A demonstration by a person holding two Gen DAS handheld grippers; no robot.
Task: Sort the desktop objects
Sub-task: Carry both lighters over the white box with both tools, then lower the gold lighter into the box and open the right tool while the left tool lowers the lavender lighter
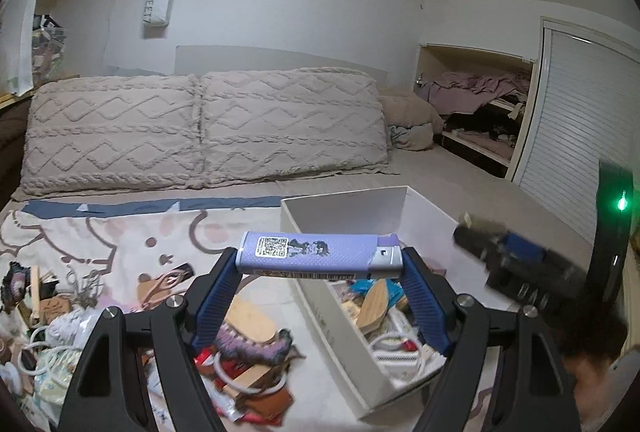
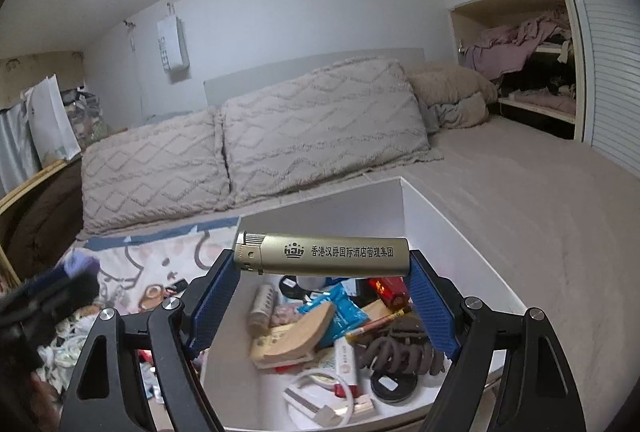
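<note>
My left gripper [image 1: 320,260] is shut on a purple lighter [image 1: 320,256], held crosswise between the blue fingers above the left wall of the white box [image 1: 340,316]. My right gripper [image 2: 324,260] is shut on a gold lighter [image 2: 324,256] with Chinese lettering, held crosswise over the white box [image 2: 460,216]. The box holds several small items: a blue packet [image 2: 340,308], a wooden piece [image 2: 304,332], a red pack [image 2: 390,290], a dark hair tie [image 2: 400,352]. The right gripper shows blurred at the right of the left wrist view [image 1: 516,264].
A pile of loose clutter [image 1: 248,352] lies on the cartoon-print blanket [image 1: 120,244] left of the box. Two knitted pillows [image 1: 200,128] lie at the back of the bed. An open closet [image 1: 480,104] stands at the right.
</note>
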